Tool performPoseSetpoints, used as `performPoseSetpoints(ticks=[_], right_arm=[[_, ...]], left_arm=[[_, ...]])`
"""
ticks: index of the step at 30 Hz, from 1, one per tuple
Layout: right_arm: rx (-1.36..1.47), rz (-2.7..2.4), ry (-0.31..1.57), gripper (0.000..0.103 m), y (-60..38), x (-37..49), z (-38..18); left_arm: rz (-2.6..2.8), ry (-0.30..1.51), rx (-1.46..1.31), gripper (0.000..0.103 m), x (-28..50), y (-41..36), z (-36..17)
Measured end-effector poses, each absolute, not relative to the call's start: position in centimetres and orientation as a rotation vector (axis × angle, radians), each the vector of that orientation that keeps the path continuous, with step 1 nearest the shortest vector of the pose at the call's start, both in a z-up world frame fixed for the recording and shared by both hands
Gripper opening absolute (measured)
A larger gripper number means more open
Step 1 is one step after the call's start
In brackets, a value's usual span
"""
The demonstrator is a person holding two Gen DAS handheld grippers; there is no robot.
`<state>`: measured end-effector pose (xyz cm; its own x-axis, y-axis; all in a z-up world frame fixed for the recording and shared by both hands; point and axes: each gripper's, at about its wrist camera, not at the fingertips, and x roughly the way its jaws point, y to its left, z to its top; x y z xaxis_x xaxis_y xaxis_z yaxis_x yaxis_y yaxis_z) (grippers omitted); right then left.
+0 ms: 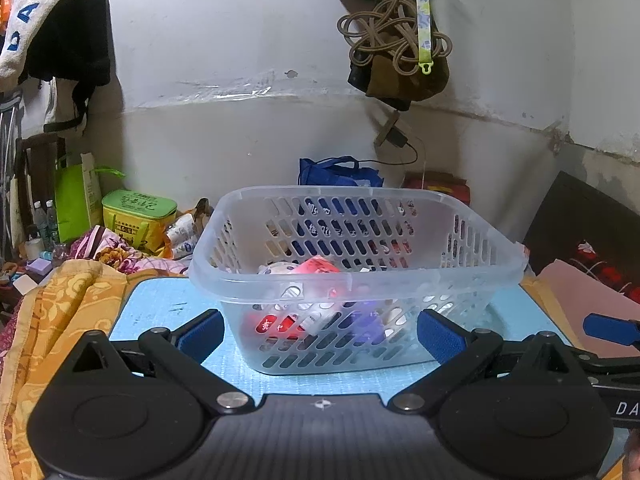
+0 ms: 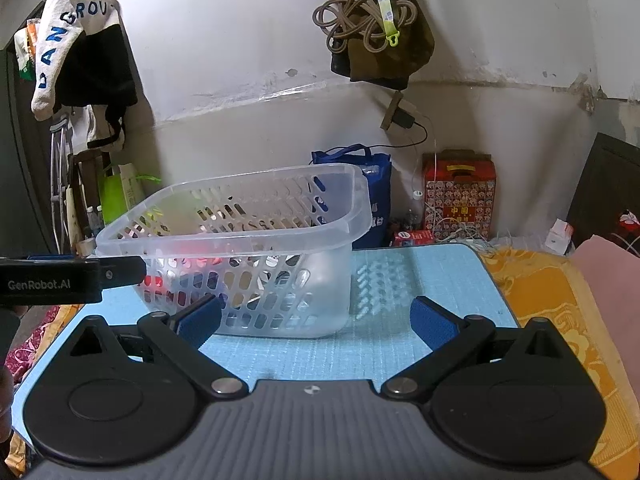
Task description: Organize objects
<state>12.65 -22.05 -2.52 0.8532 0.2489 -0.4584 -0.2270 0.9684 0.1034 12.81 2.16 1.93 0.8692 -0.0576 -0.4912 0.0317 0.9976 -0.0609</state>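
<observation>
Both my jaws are spread wide with nothing between them. My left gripper [image 1: 320, 334] hovers low over a light blue mat [image 1: 160, 312], its blue pads [image 1: 202, 336] framing the near wall of a clear plastic basket [image 1: 352, 276] that stands upright on the mat directly ahead. My right gripper [image 2: 316, 320] sits just to the right of the left one, also low over the mat [image 2: 400, 344]; from its camera the basket [image 2: 240, 240] is ahead and to the left, and the black body of the left gripper [image 2: 72, 280] crosses the left edge of the view, in front of the basket's left end.

Inside the basket, seen through its slotted walls, lies a small jumble: a red packet [image 1: 276, 326], a pink item [image 1: 320, 268], a white spotted item [image 1: 280, 269] and something purple [image 1: 366, 324]. I cannot tell exactly what each is.

The mat rests on an orange patterned cloth [image 1: 60, 312] that spreads to both sides. Beyond the basket, against the grey wall, stand a blue bag [image 2: 372, 184] and a red patterned box [image 2: 458, 196]. To the far left are a yellow-green tin [image 1: 138, 212] and a bright green bag [image 1: 74, 200]. High on the wall hang a coiled cord [image 1: 388, 40] with a dark pouch, and a white and black garment [image 2: 80, 40] with blue letters.
</observation>
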Motion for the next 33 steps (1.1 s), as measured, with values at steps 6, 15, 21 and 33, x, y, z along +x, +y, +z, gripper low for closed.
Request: performPoseSetpoints(ticks=[6,15,21,33], right_arm=[[0.050,0.255,0.486,0.103,-22.07,12.62,-2.47],[0.033,0.261,0.484,0.103,-21.86,12.57,-2.44],[0.019,0.265,0.478,0.103,-21.71,12.34,-2.46],[-0.006,0.253,0.480,0.103,-21.36,12.45,-2.53]], left_arm=[[-0.041,0.518,-0.053,0.103,12.87,2.17,1.83],[-0.046,0.512,-0.050,0.103,12.84,2.25,1.46],[-0.050,0.514,-0.050,0.103,12.86,2.04,1.18],[-0.067,0.517,-0.050,0.103,12.87,2.08,1.01]])
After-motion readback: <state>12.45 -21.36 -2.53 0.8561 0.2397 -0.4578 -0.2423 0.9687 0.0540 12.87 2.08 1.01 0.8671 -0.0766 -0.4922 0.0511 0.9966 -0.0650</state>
